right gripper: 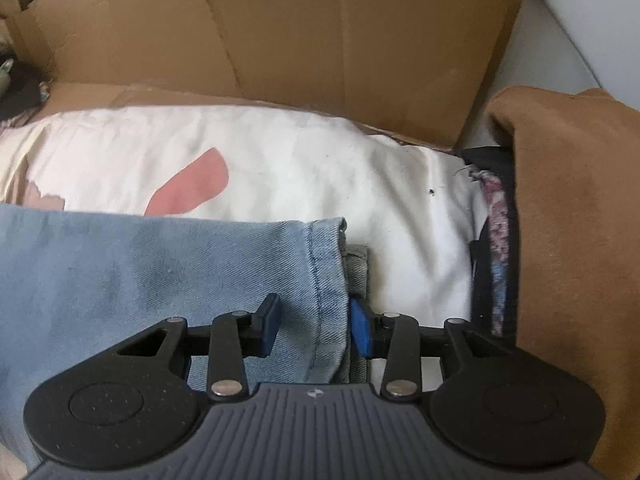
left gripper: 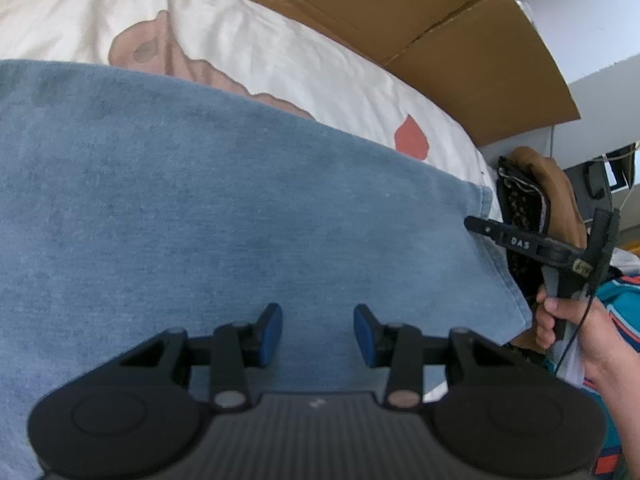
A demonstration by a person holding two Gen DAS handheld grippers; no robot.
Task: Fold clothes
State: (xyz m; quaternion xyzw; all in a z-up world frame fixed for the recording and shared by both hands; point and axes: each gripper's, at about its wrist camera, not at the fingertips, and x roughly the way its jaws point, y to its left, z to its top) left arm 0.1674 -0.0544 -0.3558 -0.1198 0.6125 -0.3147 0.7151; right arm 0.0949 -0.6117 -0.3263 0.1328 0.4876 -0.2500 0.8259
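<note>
holding a tong in each hand, i am over light blue jeans [left gripper: 240,208] spread on a white sheet [left gripper: 248,44] with pink shapes printed on it. brown cardboard [right gripper: 280,28] stands behind the sheet.

my left tong [left gripper: 318,332] hovers low over the broad middle of the denim. its blue pads stand apart with only flat cloth showing between them; it grips nothing.

my right tong [right gripper: 314,330] is at the jeans' hemmed end [right gripper: 324,280], seen from its own camera. the stitched hem and a grey layer just beside it lie between the pads. the pads are apart, and i cannot tell whether they press the cloth or only straddle it. from the left camera, that tong's dark finger [left gripper: 486,229] reaches the hem corner, with my hand [left gripper: 568,320] behind it.

a brown garment [right gripper: 572,240] and dark patterned cloth [right gripper: 498,216] sit piled to the right, just beside the sheet.

my judgement: the step is taking hold of the hem end to fold the leg over. to do it well, i should catch both layers squarely in the right pads, pin or lift the middle with the left, and carry the hem across evenly so the edges line up without dragging the sheet.
</note>
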